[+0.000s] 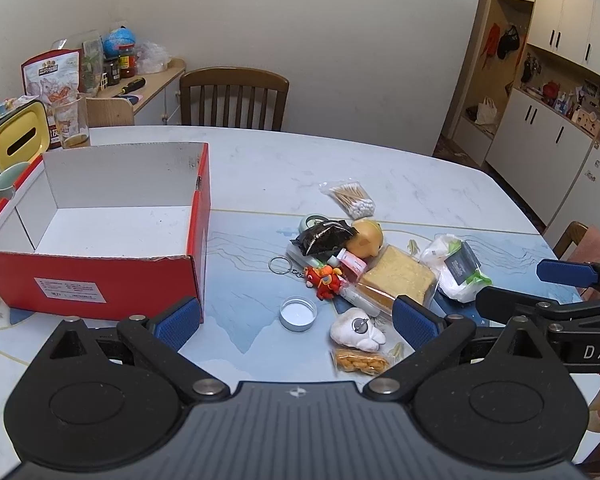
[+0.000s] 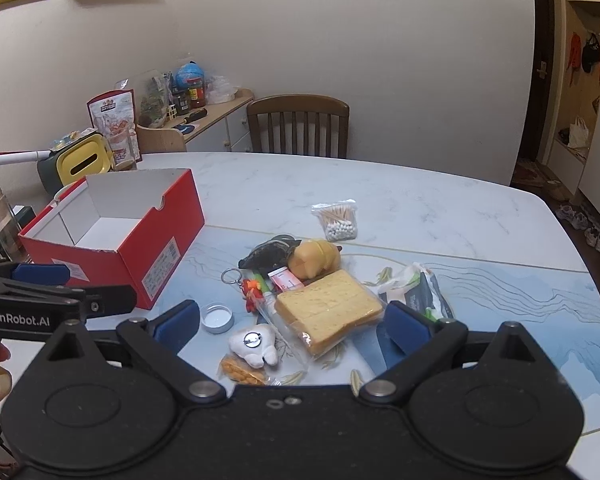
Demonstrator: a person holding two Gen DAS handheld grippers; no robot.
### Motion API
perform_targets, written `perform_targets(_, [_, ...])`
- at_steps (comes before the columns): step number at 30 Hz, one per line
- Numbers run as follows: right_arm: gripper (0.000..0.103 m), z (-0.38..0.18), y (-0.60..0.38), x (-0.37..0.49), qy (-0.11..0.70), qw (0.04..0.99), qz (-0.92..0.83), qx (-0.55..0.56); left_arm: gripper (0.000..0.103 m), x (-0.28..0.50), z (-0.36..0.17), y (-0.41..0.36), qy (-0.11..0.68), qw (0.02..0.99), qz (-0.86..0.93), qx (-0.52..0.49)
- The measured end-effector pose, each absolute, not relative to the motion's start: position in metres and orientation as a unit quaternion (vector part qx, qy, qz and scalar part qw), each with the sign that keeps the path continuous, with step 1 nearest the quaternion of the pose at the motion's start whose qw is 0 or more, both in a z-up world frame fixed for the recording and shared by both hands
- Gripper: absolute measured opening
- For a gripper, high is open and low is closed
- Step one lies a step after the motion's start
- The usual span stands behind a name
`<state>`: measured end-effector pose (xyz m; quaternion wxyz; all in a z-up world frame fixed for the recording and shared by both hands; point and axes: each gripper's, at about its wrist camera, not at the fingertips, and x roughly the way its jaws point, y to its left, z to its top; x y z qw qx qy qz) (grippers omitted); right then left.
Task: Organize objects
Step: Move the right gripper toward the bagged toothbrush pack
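An open red box (image 1: 100,276) with a white, bare inside stands on the table's left; it also shows in the right wrist view (image 2: 140,256). A pile of small items lies right of it: wrapped bread (image 1: 398,278) (image 2: 328,310), a white tooth plush (image 1: 358,330) (image 2: 256,344), a round lid (image 1: 298,313) (image 2: 218,318), a red keychain toy (image 1: 324,278), a cotton swab bag (image 1: 350,199) (image 2: 336,220), a snack packet (image 1: 358,361), and a tissue pack (image 1: 458,268) (image 2: 420,290). My left gripper (image 1: 296,322) is open above the lid. My right gripper (image 2: 292,326) is open over the bread.
A yellow plush (image 1: 366,236), a black packet (image 1: 324,236) and a pink tube (image 1: 352,262) sit in the pile. A yellow tissue holder (image 1: 18,138), a glass (image 1: 74,122) and a cup stand behind the box. A wooden chair (image 1: 234,96) is at the far edge.
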<state>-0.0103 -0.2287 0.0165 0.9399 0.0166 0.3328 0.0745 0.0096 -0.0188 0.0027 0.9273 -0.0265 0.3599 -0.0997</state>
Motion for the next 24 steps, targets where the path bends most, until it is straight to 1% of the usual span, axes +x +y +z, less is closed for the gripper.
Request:
perform_targets(13, [0.099,0.014,-0.245,-0.001,0.336,0.940,0.061,0.016,0.103,0.025,-0.004,-0.038,0.369,0.918,-0.146,0.013])
perform_targets(18, [0.099,0.003,-0.265,0.013,0.338,0.940,0.033,-0.011,0.103,0.040,-0.022,-0.052,0.381,0.911,-0.156,0.032])
perform_targets(24, [0.099,-0.018,-0.290,0.036,0.353,0.935,0.009,-0.031,0.103,0.054,-0.052,-0.074,0.385,0.903,-0.168,0.083])
